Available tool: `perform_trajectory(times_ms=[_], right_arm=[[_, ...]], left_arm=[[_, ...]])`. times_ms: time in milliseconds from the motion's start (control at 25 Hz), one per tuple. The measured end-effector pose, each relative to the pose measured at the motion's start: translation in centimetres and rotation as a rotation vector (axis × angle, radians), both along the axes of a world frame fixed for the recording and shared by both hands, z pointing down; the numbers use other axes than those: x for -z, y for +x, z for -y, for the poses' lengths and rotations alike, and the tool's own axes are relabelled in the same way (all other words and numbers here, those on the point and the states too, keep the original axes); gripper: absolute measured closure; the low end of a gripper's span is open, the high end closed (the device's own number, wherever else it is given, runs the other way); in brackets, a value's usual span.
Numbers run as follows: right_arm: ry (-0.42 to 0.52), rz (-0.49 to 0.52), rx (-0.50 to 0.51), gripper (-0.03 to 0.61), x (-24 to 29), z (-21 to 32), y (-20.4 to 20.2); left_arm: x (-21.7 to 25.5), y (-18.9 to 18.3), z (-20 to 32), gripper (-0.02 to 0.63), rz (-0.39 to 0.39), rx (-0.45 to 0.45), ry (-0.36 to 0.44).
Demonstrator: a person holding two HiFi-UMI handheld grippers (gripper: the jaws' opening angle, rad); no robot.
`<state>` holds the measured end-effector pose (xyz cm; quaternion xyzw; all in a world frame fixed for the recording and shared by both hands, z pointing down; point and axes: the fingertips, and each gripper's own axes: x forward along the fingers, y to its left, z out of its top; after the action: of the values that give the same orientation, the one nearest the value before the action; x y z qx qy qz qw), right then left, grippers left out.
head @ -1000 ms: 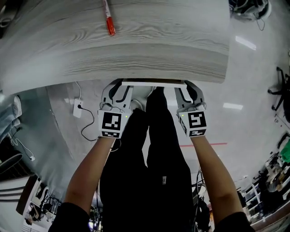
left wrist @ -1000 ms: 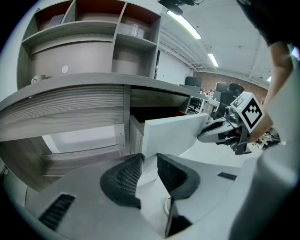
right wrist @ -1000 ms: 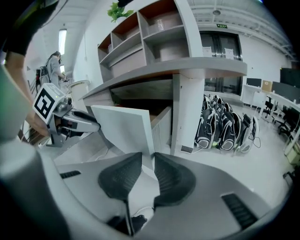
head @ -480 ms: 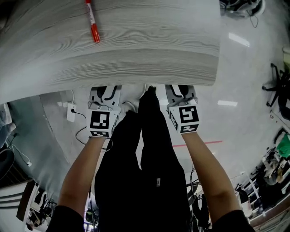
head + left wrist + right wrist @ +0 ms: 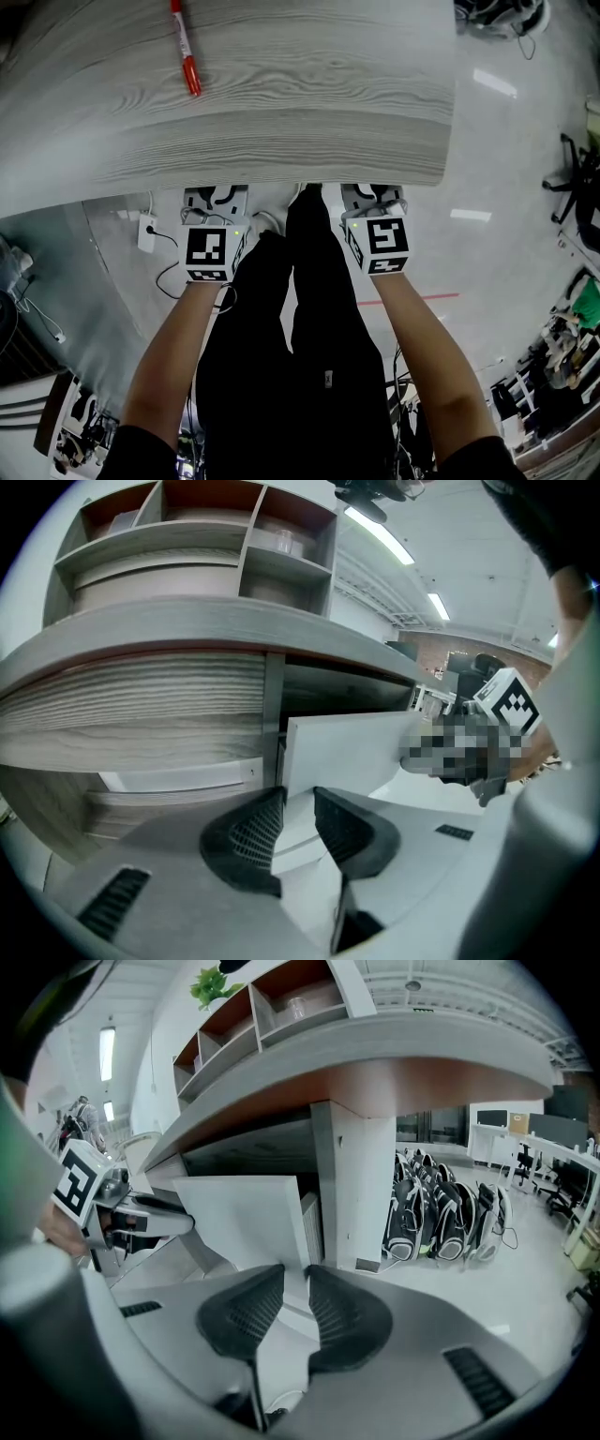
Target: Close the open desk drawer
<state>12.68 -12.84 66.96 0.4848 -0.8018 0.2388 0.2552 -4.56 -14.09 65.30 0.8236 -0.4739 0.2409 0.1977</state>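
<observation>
Plainly white, flat drawer front [image 5: 347, 747] under desk [image 5: 281, 103].

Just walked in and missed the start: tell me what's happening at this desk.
A person holds a gripper in each hand, low under the desk edge. The left gripper and right gripper both have their tips at the white drawer front, jaws slightly apart. It juts out from under the desk, not yet closed. A red marker lies untouched on top.
</observation>
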Motion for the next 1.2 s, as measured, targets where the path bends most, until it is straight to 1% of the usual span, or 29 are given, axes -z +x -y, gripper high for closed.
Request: perform_trajectory(times_ms=[200,480,760,920,1000,1080,1200], right_arm=[[0.016,-0.009,-0.016,0.488,0.0,0.5,0.1],[0.012,-0.013,-0.075,0.488,0.1,2.0,0.5],[0.031,-0.009,-0.069,0.488,0.1,2.1,0.5],[0.021,-0.008,-0.071,0.488,0.0,1.9,0.5],[0.017,-0.006,-0.087,0.488,0.1,1.6,0.5],[0.015,0.004,-0.105,0.488,0.2,1.2,0.5],[0.016,0.03,-0.116,0.488,0.5,0.7,0.3]], left_arm=[[0.0,0.1,0.4,0.5,-0.004,0.01,0.012],[0.0,0.3,1.4,0.502,-0.019,0.039,0.011],[0.0,0.4,1.6,0.502,-0.034,0.065,0.018],[-0.1,0.2,1.4,0.502,-0.051,0.07,0.024],[-0.2,0.0,1.4,0.502,-0.069,0.099,0.014],[-0.4,-0.1,1.2,0.502,-0.096,0.151,-0.011],[-0.7,-0.4,1.0,0.502,-0.108,0.192,-0.028]])
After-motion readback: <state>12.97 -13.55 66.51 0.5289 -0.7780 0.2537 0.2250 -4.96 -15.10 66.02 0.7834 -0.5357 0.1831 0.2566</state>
